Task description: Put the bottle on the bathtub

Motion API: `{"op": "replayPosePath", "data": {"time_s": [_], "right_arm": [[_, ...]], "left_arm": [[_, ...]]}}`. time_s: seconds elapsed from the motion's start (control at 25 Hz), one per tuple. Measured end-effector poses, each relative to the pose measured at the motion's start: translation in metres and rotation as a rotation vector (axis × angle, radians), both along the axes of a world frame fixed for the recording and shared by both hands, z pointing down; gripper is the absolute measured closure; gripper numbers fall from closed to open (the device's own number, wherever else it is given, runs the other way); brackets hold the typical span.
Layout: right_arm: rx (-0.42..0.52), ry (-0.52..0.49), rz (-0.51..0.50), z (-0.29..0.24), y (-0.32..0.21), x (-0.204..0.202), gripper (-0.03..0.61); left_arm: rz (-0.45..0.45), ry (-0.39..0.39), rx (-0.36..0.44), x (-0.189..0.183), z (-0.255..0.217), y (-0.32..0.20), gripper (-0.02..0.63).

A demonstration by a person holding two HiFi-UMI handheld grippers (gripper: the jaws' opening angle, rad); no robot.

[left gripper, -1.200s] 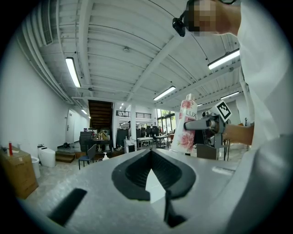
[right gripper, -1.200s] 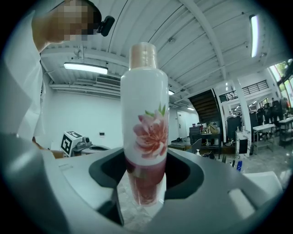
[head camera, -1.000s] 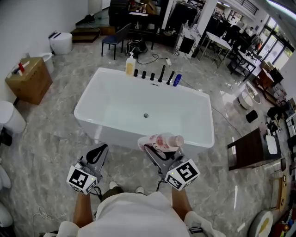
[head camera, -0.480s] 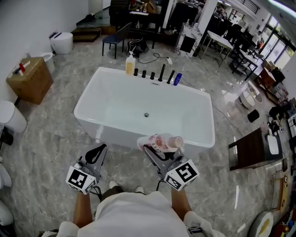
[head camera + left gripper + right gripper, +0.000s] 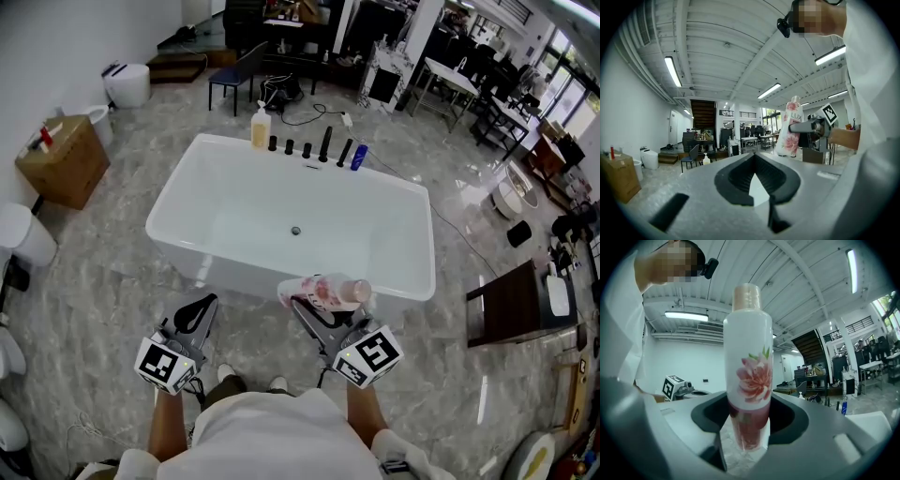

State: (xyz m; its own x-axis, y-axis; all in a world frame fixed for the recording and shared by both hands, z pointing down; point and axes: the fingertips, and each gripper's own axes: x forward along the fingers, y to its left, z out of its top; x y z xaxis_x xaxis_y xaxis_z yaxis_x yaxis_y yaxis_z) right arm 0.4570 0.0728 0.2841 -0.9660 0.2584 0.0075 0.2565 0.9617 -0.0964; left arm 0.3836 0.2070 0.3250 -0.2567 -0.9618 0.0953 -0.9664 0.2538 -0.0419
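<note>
A white bottle (image 5: 326,288) with a pink flower print and a tan cap lies crosswise in my right gripper (image 5: 317,302), which is shut on it just short of the white bathtub's (image 5: 234,274) near rim. In the right gripper view the bottle (image 5: 746,376) stands between the jaws, its lower end clamped. The left gripper view shows the bottle (image 5: 791,125) off to the right. My left gripper (image 5: 197,310) hangs lower left of the tub over the floor; its jaws meet with nothing between them.
On the tub's far rim stand a yellow bottle (image 5: 260,125), black tap fittings (image 5: 324,147) and a blue bottle (image 5: 357,157). A cardboard box (image 5: 64,162) sits left, a dark cabinet (image 5: 509,302) right. Marble floor surrounds the tub; desks and chairs fill the back.
The view has shifted slightly; both grippers and the held bottle stay at almost the same place before the tub's near rim.
</note>
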Motion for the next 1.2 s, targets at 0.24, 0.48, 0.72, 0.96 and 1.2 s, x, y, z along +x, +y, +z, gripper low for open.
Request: {"op": "replayPosePath", "data": {"time_s": [0.24,0.48,0.72,0.96,1.2], "right_arm": [[0.004,0.000,-0.003,0.002,-0.032,0.013,0.333],[-0.015,0.004,-0.009,0.014,-0.055,0.003,0.333],[-0.021,-0.005,-0.008,0.020,-0.064,-0.027,0.333],[-0.024,0.037,0.044,0.034,-0.078,-0.091,0.332],[-0.017,0.073,0.110,0.045,-0.091,-0.220,0.333]], "left_arm": [[0.000,0.031,0.018,0.010,0.005,-0.032,0.611],[-0.001,0.019,0.013,0.005,0.008,-0.052,0.611],[-0.010,0.044,0.031,-0.031,0.017,-0.057,0.611],[0.039,0.071,0.049,-0.110,0.026,-0.075,0.611],[0.077,0.082,0.051,-0.249,0.042,-0.093,0.611]]}}
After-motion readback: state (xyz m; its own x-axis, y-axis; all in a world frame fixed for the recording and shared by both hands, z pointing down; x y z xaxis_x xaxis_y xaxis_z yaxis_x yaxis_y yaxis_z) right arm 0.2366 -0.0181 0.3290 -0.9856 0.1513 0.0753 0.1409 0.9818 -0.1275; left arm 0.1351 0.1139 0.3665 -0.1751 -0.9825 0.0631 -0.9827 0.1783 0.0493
